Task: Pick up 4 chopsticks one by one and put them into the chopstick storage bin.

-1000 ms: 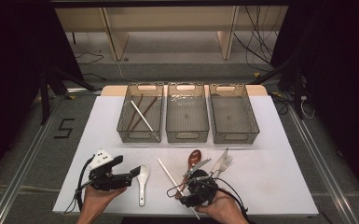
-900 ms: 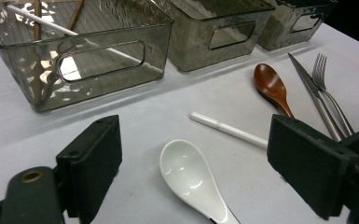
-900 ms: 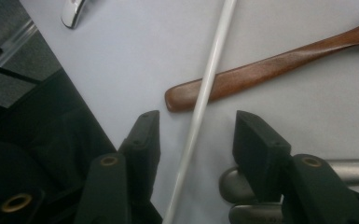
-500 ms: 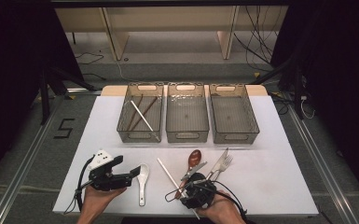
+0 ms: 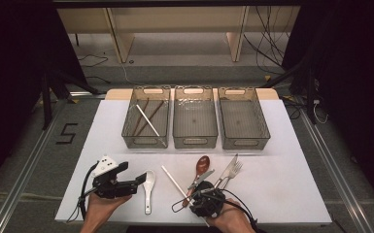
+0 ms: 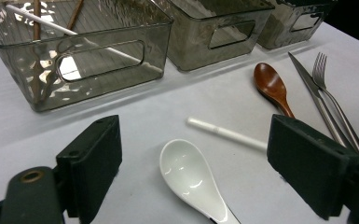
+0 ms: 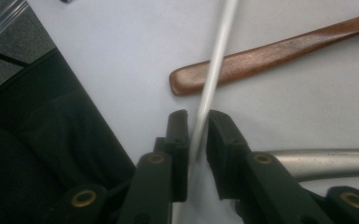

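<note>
High view: white chopstick (image 5: 175, 181) is seen near the table's (image 5: 291, 194) front edge, its near end under the right gripper (image 5: 200, 203); left gripper (image 5: 137, 182) is held beside a white spoon (image 5: 148, 187).

Left gripper view: jaws are spread wide, nothing between.

Right gripper view: jaws have just been closing, narrowed onto the chopstick (image 7: 214, 70), which crosses the wooden spoon handle (image 7: 279, 51). A thin round stick may be rolled out of the pads, or the handle dragged along.

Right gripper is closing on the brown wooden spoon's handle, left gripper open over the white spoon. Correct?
Not quite. The right gripper has just been closing on the white chopstick, which runs between its jaws; the wooden spoon lies beyond them, as the right gripper view shows. The left gripper is open over the white spoon.
</note>
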Demonstrator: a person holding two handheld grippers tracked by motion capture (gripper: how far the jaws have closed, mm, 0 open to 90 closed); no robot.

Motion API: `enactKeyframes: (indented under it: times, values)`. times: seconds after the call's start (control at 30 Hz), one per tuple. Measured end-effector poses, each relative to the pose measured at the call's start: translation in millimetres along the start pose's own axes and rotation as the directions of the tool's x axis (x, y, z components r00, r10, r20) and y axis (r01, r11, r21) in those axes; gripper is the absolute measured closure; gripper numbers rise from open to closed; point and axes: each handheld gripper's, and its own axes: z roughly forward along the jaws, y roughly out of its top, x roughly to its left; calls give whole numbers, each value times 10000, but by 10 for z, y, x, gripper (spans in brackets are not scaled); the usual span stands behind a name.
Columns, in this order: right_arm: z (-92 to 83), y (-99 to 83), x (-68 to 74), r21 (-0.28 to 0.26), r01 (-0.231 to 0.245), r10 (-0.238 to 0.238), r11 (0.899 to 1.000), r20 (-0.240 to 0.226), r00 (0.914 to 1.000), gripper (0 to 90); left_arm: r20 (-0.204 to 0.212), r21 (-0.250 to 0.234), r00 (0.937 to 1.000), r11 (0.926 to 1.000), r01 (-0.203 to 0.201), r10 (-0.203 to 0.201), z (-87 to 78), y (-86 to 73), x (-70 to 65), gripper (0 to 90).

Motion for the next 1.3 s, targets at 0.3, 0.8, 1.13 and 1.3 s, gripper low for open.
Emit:
enactKeyframes:
  times: [0.3,0.8,1.13,1.3]
  values:
    - [3,-9,-17,-114,-46,46,9999,34,10000,862,4,5,10000,10000,6,-6,1,0,1,176]
    - [-154,3,-135,-898,-12,7,9960,-54,10000,869,-44,-12,10000,10000,35,-35,-7,0,8,176]
    - [-413,239,-292,-2072,-197,228,9781,124,9997,869,-60,-26,10000,10000,30,-30,-8,1,6,176]
    - [-473,453,-387,-2475,-397,465,9681,217,9987,868,-33,-100,10000,9999,75,-75,-11,-1,10,176]
